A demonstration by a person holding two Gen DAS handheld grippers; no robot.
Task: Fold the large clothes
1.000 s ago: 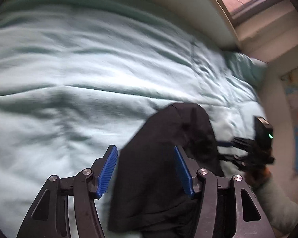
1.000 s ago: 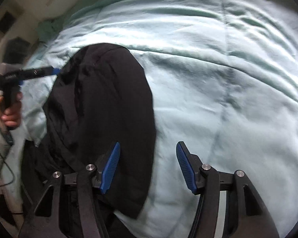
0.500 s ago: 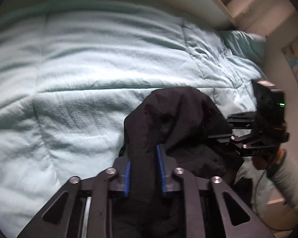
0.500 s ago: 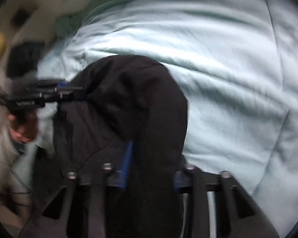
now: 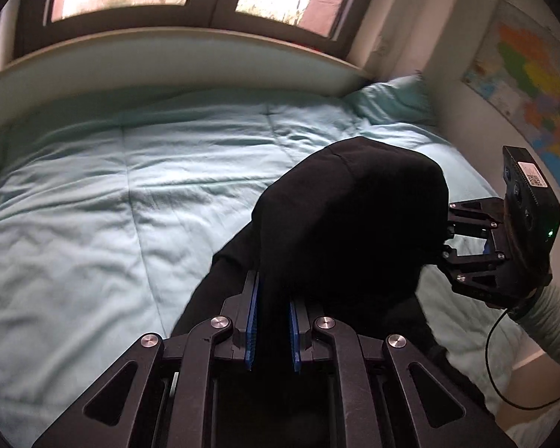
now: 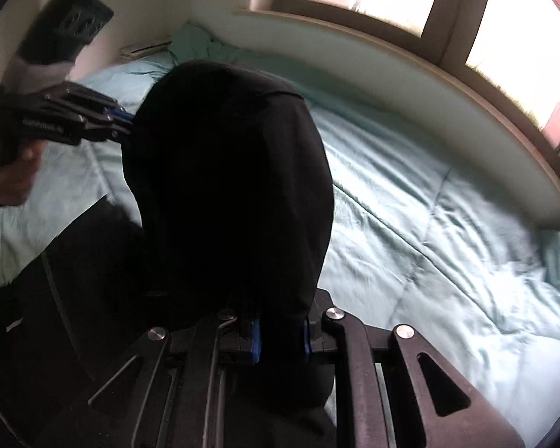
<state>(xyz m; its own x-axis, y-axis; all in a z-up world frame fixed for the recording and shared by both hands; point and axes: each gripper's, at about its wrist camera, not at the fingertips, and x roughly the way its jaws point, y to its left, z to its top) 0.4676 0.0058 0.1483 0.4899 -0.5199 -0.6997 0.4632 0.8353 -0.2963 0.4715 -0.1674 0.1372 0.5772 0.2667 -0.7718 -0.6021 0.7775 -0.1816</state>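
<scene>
Left tool (image 5: 272,321) and right tool (image 6: 280,332) each clamped on the black garment (image 5: 354,224), which is held up between them, bunched, over the pale green bed quilt (image 5: 130,205). Progress: early. Pickup done; no fold visible; spreading and all folds remain.

Right claw (image 6: 280,339) clamped on black garment (image 6: 227,186), fabric bunched between blue pads. Left claw (image 6: 125,127) grips far edge. Garment lifted over teal bed (image 6: 429,231).

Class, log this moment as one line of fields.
left gripper: shut on black garment | right gripper: shut on black garment | garment: raised above teal comforter
</scene>
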